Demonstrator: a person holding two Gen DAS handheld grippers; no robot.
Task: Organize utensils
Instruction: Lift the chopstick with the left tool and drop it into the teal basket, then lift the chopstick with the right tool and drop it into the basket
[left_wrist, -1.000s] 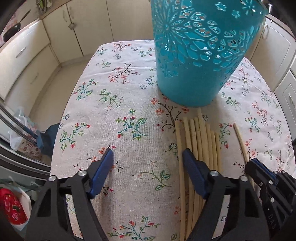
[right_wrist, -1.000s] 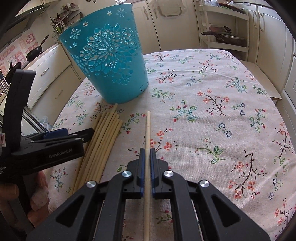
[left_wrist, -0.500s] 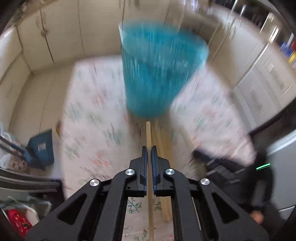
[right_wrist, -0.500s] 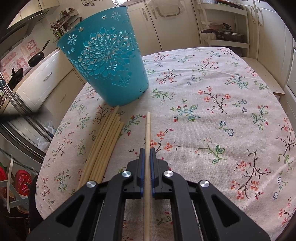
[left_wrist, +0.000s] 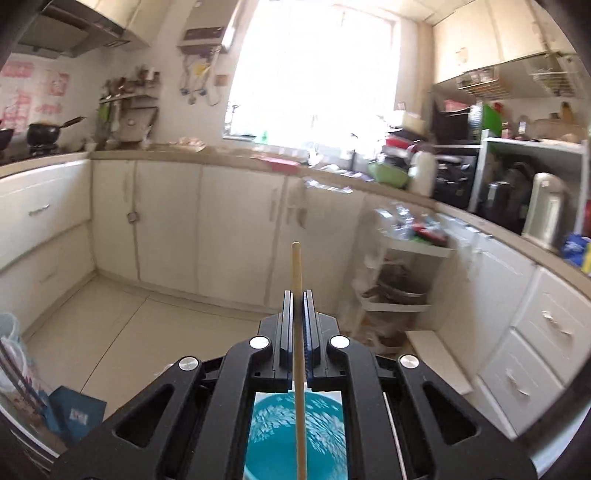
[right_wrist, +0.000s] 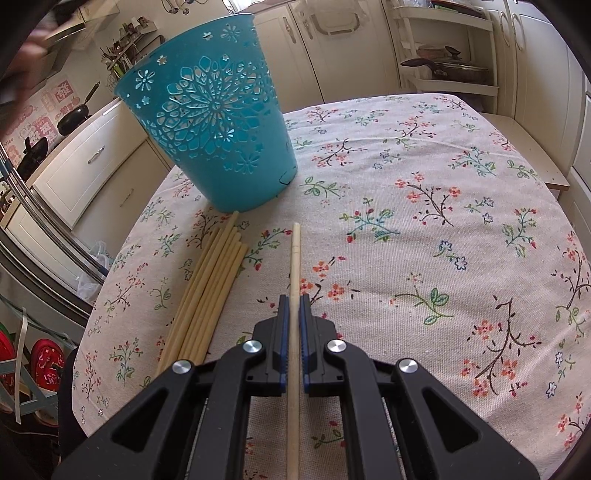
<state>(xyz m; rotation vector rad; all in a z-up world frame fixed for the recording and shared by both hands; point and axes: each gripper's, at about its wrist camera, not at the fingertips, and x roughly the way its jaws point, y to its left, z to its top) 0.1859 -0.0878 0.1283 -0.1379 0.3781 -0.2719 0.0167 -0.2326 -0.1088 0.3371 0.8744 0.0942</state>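
Left wrist view: the left claw (left_wrist: 296, 314), spread wide over the bench a second ago, has clamped one chopstick (left_wrist: 297, 295) and lifted it. Lower centre of the frame, the blue basket (left_wrist: 273, 439) shows directly beneath, so a drop looks imminent. No contents can be made out in the basket through this blurred opening.

Right wrist view: the right claw (right_wrist: 294, 325) is closed on a second chopstick (right_wrist: 294, 266), its tip low over the floral bench (right_wrist: 424, 221), position unchanged. Left of centre, a loose bundle of chopsticks (right_wrist: 207, 291) awaits sorting beside the basket (right_wrist: 210, 122).
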